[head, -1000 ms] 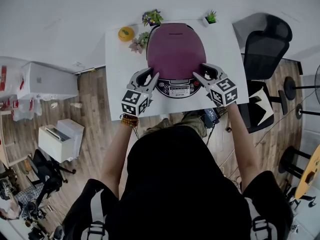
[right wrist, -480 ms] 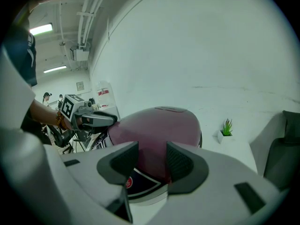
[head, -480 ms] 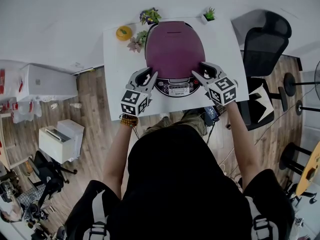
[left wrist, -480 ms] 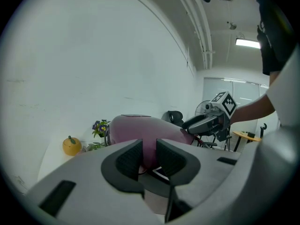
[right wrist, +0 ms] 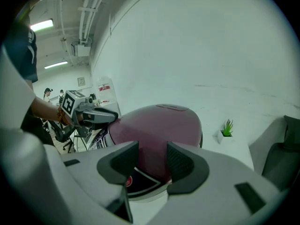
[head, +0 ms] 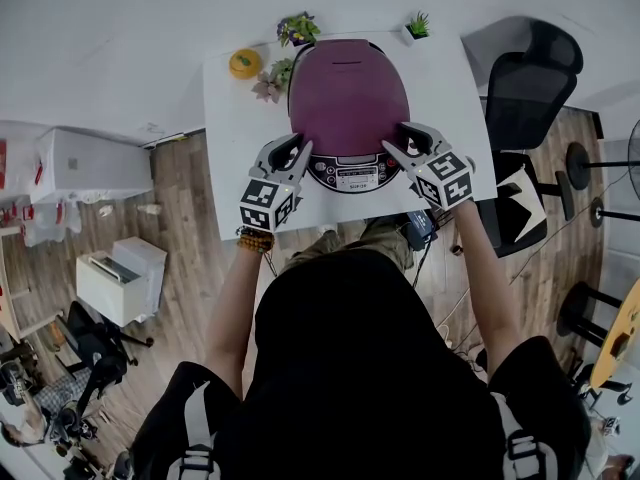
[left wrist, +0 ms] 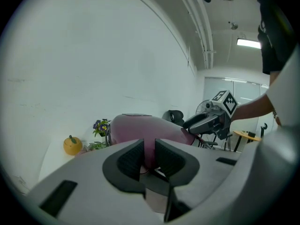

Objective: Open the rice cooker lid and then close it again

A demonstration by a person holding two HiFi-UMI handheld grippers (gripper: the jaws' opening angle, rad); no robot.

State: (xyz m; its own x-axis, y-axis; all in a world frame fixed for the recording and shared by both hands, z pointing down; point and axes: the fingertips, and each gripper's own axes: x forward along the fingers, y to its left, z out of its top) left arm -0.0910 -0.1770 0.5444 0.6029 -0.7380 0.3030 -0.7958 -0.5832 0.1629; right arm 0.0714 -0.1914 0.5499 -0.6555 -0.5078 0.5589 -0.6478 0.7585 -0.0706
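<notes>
A rice cooker with a purple lid [head: 348, 98] stands on the white table [head: 232, 173], lid down, its control panel [head: 350, 177] facing me. My left gripper [head: 292, 149] sits at the cooker's front left. Its jaws have just been closing and now stand narrow, with nothing between the pads [left wrist: 132, 157]. In the left gripper view the lid [left wrist: 136, 128] lies just beyond that gripper [left wrist: 149, 156]. My right gripper [head: 402, 140] is at the front right, open, and the lid [right wrist: 157, 125] shows through its gap [right wrist: 153, 161]. I cannot tell if either touches the cooker.
An orange ornament [head: 244, 63], a flower pot [head: 299, 30], a succulent [head: 272, 85] and a small green plant [head: 418, 29] stand along the table's far edge. A black office chair [head: 530, 88] is at the right. The wall runs close behind the table.
Both grippers keep their places at the cooker's front corners. The left gripper's jaws look slightly narrower. The lid stays down.
</notes>
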